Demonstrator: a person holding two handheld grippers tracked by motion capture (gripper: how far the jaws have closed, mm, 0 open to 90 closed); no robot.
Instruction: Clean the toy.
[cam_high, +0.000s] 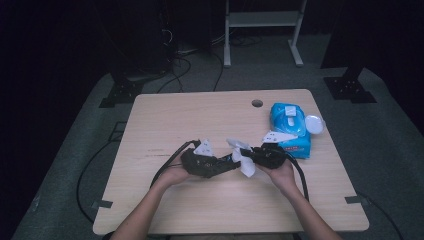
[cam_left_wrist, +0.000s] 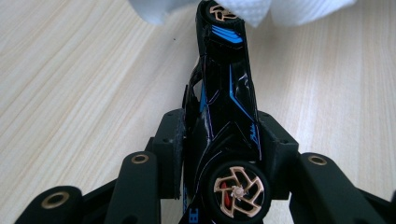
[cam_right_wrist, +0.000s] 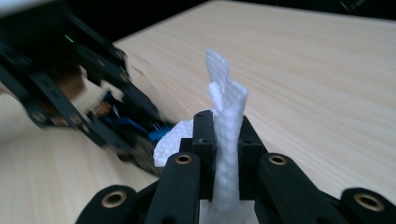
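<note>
Dark floor and cables surround a pale wooden counter (cam_high: 165, 125), bare but for a blue pack of wipes (cam_high: 290, 131) near its far right edge. Toward the near middle, the person's two hands meet. The left gripper (cam_left_wrist: 219, 140) is pressed together on a black toy car (cam_left_wrist: 226, 98) with blue stripes and gold wheels, pinching its flanks near one wheel, so the car's long axis runs straight out from the jaws, just above the wood. The right gripper (cam_right_wrist: 223, 135) is clamped on a white wipe (cam_right_wrist: 226, 116) that stands up between its jaws. The car's free end points toward the right gripper and touches the wipe, so any rubbing stroke should run along that axis.
</note>
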